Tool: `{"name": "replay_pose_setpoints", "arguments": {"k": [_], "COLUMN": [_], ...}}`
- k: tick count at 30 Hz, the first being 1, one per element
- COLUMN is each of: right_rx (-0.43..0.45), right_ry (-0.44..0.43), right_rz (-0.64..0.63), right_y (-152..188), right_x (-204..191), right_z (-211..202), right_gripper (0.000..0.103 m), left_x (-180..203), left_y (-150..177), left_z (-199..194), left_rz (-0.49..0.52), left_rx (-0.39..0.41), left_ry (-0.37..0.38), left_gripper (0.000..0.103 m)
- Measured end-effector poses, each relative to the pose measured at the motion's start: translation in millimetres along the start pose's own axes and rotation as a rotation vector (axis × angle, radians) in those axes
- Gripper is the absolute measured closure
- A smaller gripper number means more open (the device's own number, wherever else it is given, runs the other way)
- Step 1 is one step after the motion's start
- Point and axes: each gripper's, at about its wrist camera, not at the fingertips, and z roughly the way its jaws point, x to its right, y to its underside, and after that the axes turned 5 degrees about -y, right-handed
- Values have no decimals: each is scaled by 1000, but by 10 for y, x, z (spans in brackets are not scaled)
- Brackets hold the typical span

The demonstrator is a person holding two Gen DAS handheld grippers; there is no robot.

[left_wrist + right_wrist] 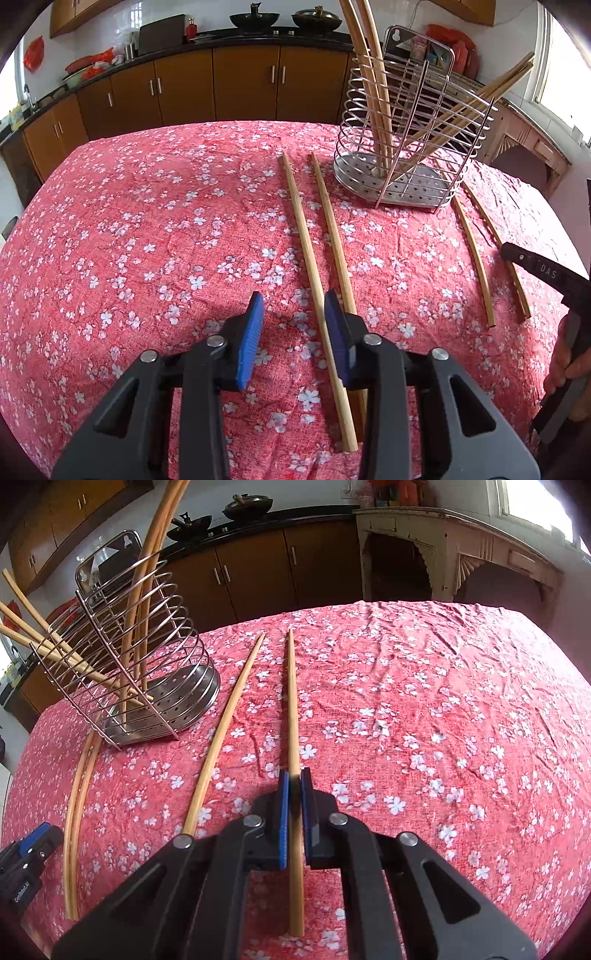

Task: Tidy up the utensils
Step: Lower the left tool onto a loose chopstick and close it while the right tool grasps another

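Right gripper (pixel 294 782) jaws nearly shut, blue pads clamped on a chopstick (pixel 292 701) that runs forward between them, lying along the red flowered tablecloth (pixel 424 701). A second chopstick (pixel 225 734) lies just left of it. Left gripper (pixel 293 314) jaws moderately open, holding nothing, low over two more chopsticks (pixel 299 229); one passes between the pads, the other is under the right pad. Farther back, wire rack (pixel 406 147) stands with several chopsticks leaning inside.
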Motion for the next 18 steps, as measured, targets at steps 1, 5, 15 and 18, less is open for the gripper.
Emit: {"name": "replay_pose_setpoints", "arguments": {"k": [1,5,15,18], "right_rx": [1,3,-4,6], "right_ry": [3,11,7,31], "right_rz": [-7,-19,-57,-22], "right_y": [0,-5,64,41], "right_x": [1,22,-106,21], "right_z": [-1,-5,-38,-55], "right_gripper": [95,95,95,95], "left_x": [-5,12,17,-155], "left_y": [4,-9,6,-78], "left_z": [3,20,123,188], "left_rz": [0,-1,11,-30], "left_rx": [1,-4,-6,-17], "left_ry": [3,18,-35,-63], "left_gripper": [71,76,96,96]}}
